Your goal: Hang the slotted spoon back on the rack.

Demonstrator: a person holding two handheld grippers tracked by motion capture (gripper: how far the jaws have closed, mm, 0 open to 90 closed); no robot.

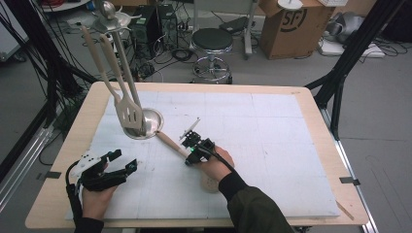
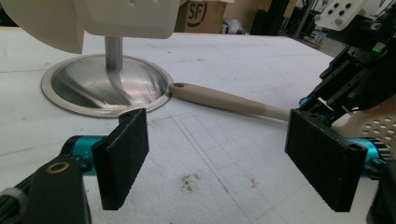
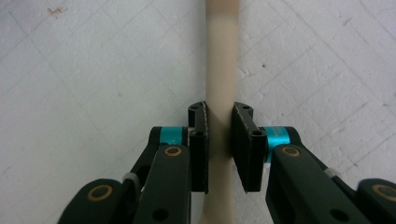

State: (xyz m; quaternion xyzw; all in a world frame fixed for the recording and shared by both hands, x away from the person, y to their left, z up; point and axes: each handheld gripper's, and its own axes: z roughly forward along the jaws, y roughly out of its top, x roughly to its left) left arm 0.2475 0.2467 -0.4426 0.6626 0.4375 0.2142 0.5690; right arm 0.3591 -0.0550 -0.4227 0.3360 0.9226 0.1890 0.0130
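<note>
Right now you are clamping your right gripper (image 3: 219, 149) across the beige utensil handle (image 3: 220, 70), jaws squeezing its sides. It is lying flat on the white mat (image 1: 272, 145), long axis running up-left toward the steel stand base (image 1: 154, 119). Your left gripper (image 2: 224, 158) is gaping empty, farther off.

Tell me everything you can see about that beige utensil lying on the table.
The beige utensil is a long, smooth, matte tool that looks like plastic or silicone. Its round handle tapers to a rounded tip with a small hole, which lies right at the rim of the metal stand base. The other end widens into a perforated head, partly hidden under the person's right hand. It lies flat on the white table cover, running diagonally. The right gripper straddles the handle, jaws closed against both sides.
</note>
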